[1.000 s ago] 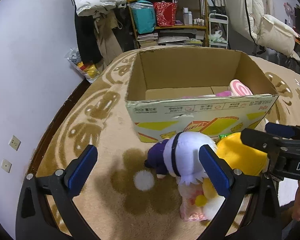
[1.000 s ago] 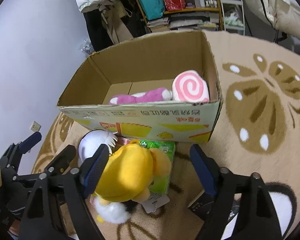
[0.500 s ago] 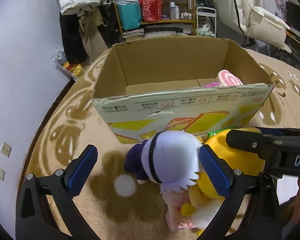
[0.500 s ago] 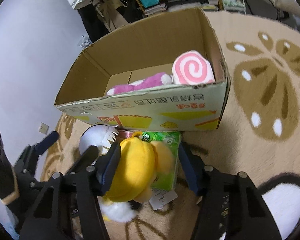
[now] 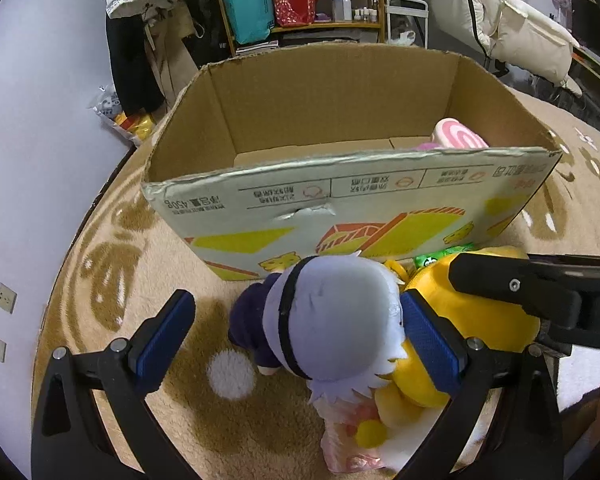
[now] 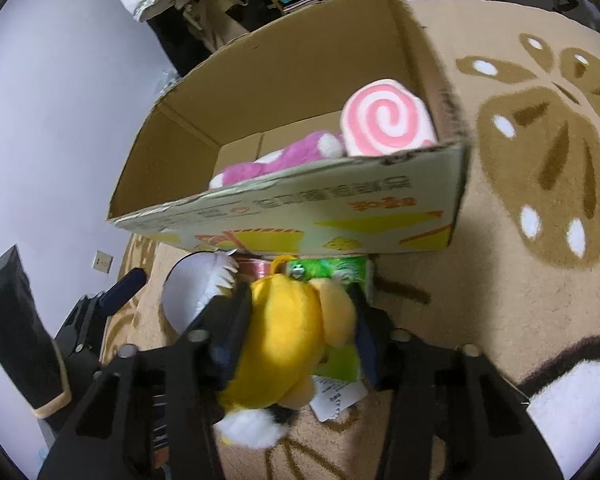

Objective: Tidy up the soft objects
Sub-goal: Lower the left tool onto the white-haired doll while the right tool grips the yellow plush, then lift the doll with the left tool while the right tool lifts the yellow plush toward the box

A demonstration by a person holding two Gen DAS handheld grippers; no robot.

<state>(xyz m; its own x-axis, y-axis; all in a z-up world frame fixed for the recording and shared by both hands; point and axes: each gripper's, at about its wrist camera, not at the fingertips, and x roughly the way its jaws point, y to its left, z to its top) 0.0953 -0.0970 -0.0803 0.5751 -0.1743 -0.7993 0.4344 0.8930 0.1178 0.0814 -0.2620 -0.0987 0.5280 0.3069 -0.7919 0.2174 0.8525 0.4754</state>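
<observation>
Currently: R gripper (image 6: 300, 328) pinching yellow plush toy (image 6: 288, 340) for cardboard box (image 5: 340, 196); L gripper (image 5: 296, 340) spread, straddling white-haired plush doll (image 5: 332, 320).

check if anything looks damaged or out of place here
The cardboard box has a small tear in its front wall, just below the printed label strip, and its top edge is ragged. Three soft items lie piled outside against it: a white-haired doll, a yellow plush in the right claw, and a green packet.
</observation>
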